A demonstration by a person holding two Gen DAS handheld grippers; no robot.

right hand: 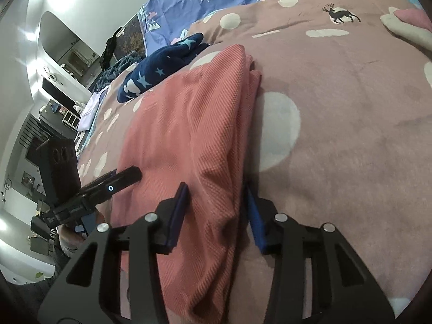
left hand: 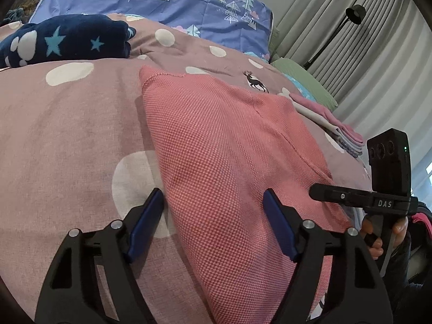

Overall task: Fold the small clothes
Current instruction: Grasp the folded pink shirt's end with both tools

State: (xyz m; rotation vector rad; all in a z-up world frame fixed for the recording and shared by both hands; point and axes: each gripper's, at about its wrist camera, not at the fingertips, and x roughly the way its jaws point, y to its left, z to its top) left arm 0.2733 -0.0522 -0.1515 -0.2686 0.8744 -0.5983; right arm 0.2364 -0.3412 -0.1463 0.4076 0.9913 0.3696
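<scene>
A salmon-pink waffle-knit garment (left hand: 216, 162) lies spread on the pink dotted bed cover (left hand: 67, 124). My left gripper (left hand: 213, 202) is open, its blue pads straddling the garment's left edge. My right gripper (right hand: 216, 197) is open, its blue pads on either side of the garment's bunched right edge (right hand: 224, 162). The garment (right hand: 172, 135) fills the middle of the right wrist view. The right gripper's body shows at the right of the left wrist view (left hand: 378, 189), and the left gripper's body at the left of the right wrist view (right hand: 81, 189).
A navy star-patterned fleece item (left hand: 67, 40) lies at the back left. A stack of folded small clothes (left hand: 329, 124) sits at the right near a green pillow (left hand: 302, 81). A blue tree-print sheet (left hand: 175, 2) lies behind. Curtains and a lamp (left hand: 353, 13) stand beyond the bed.
</scene>
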